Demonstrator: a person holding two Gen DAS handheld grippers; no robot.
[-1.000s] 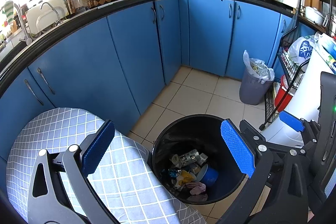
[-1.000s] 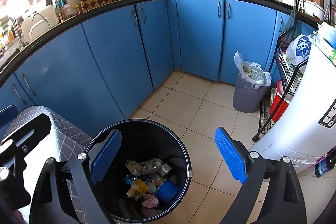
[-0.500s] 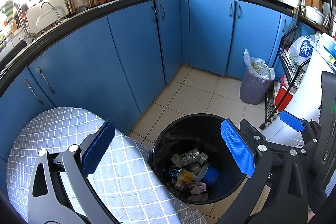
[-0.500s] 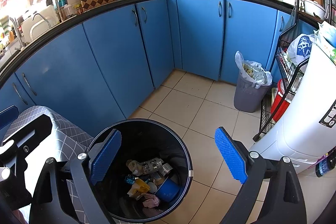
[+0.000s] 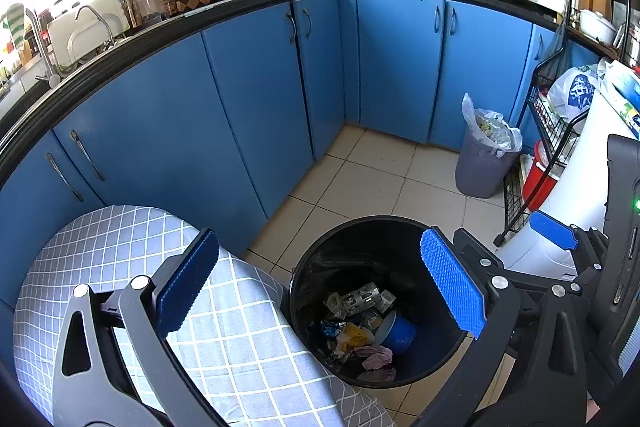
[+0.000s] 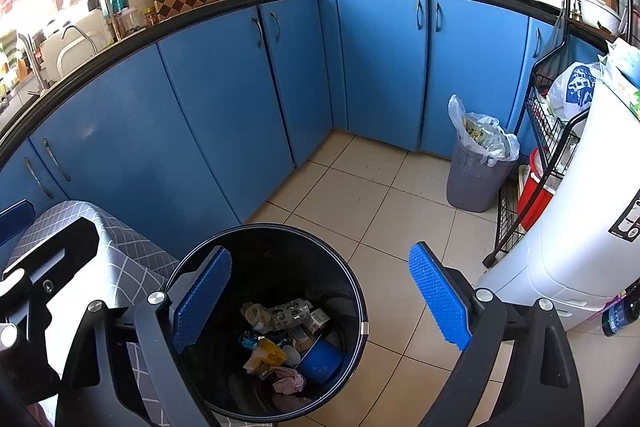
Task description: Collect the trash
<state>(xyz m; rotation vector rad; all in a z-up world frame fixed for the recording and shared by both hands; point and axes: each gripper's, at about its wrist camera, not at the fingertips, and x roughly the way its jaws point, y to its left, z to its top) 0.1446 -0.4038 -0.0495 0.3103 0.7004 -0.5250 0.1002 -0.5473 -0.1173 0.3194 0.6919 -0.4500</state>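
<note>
A black round trash bin [image 5: 320,267] [image 6: 352,291] stands on the tiled floor and holds several pieces of trash: a blue cup [image 5: 396,333] [image 6: 320,363], a crushed can [image 5: 360,295], yellow and pink wrappers [image 6: 276,367]. My left gripper [image 5: 320,283] is open and empty, held above the bin and the checked cloth. My right gripper [image 6: 320,303] is open and empty, over the bin's right side. The right gripper shows at the right edge of the left wrist view [image 5: 552,235].
A table with a grey checked cloth [image 5: 120,247] [image 6: 120,247] is left of the bin. Blue cabinets [image 5: 240,107] run along the back. A grey lined bin [image 5: 480,163] [image 6: 476,171], a wire rack [image 5: 552,131] and a white appliance [image 6: 580,227] stand at the right.
</note>
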